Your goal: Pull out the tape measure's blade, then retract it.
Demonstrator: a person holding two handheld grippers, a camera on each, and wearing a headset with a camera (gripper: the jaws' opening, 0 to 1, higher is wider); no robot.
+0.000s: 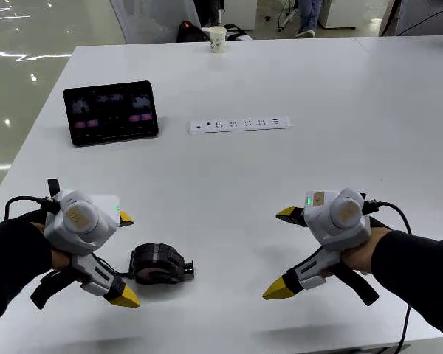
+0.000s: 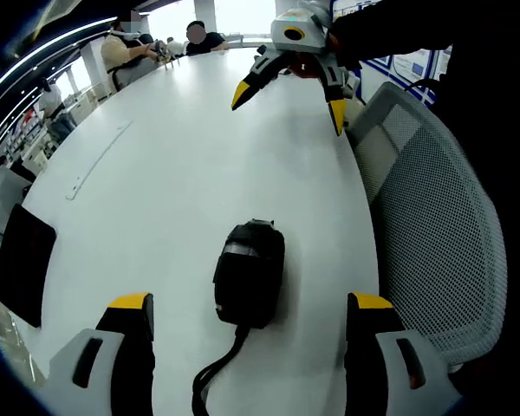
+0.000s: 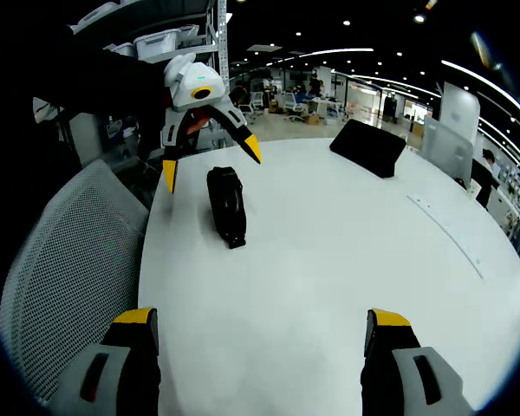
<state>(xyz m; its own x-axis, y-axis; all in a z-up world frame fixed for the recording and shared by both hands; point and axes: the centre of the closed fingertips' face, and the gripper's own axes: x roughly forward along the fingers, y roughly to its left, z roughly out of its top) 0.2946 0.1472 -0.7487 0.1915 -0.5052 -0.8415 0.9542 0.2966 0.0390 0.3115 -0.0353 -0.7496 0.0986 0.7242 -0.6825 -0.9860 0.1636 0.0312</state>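
Note:
A black tape measure [image 1: 159, 264] lies on the white table [image 1: 280, 169] near its front edge, with a black cord loop at its left end. My left gripper [image 1: 125, 258] stands open just left of it, yellow tips wide apart on either side of its end. In the left gripper view the tape measure [image 2: 250, 273] sits a little ahead, between the yellow fingertips [image 2: 130, 303]. My right gripper [image 1: 283, 251] is open at the front right, well apart from the tape measure [image 3: 226, 205], with nothing between its fingertips [image 3: 390, 320].
A dark tablet [image 1: 111, 112] stands at the back left. A white power strip [image 1: 239, 125] lies mid-table and a paper cup [image 1: 218, 39] sits at the far edge. A mesh chair [image 2: 425, 234] is by the table's front edge. People sit at the table's far end [image 2: 139, 48].

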